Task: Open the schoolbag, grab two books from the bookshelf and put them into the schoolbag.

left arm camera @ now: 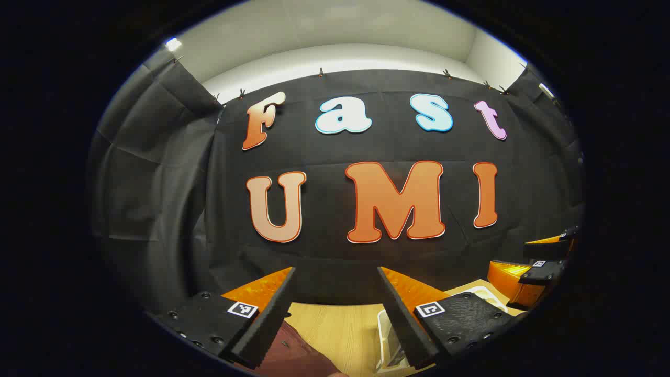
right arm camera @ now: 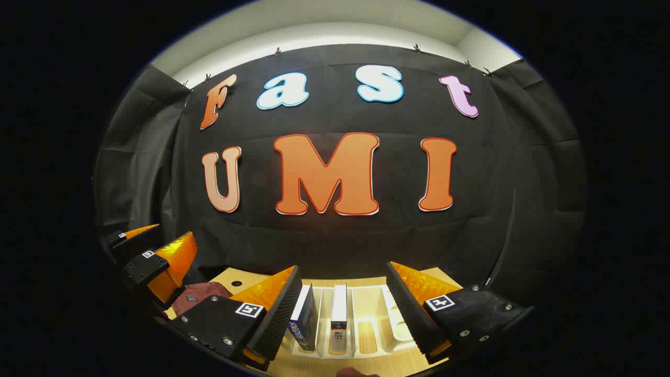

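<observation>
Both the left gripper (left arm camera: 335,309) and right gripper (right arm camera: 343,309) hang wide open and empty; the soft schoolbag (right arm camera: 201,293) needs pinching, the stiff upright books (right arm camera: 305,317) gripping across their spines.

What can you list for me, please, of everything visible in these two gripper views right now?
Schoolbag: one, dark red, on the table at the left, under the left gripper.
Books: two, upright in neighbouring slots of the bookshelf; one blue, one with a white spine.
Bookshelf: one, white, slotted rack on the table, just beyond the right gripper's fingers.
Table: one, light wood, below both grippers.
Booth wall: black cloth, behind the table.
Left gripper: one, open, above the schoolbag's edge, holding nothing.
Right gripper: one, open, fingers either side of the books, not touching them.
</observation>
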`<state>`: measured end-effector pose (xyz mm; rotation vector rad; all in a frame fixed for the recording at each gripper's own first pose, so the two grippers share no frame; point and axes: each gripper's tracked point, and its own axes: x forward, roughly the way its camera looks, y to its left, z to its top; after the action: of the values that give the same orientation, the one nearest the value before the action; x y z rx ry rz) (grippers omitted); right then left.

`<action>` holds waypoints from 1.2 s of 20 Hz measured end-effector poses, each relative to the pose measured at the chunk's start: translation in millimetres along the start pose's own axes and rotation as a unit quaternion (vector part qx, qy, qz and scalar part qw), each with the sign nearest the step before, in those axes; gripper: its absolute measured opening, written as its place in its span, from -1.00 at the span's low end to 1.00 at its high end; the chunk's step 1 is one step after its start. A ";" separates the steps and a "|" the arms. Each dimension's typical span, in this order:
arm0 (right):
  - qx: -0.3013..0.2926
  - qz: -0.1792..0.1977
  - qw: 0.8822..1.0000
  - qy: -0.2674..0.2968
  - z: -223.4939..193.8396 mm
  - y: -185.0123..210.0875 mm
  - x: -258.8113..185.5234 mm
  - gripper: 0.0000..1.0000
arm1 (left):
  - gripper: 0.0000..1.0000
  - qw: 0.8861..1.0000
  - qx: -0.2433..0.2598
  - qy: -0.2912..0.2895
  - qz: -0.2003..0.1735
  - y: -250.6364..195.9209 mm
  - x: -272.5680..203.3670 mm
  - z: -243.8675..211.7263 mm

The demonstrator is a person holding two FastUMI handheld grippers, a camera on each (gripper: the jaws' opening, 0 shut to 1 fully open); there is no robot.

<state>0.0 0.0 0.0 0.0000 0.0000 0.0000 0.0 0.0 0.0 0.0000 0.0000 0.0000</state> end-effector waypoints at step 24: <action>-0.009 0.004 1.000 0.004 -1.2 6.1 3.6 0.92 | 0.87 1.000 0.012 0.001 -0.010 -2.3 5.6 -2.9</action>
<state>3.6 6.1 -1.2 -0.0176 0.0073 0.0075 5.6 -2.3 -2.9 0.0239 0.0029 -0.0192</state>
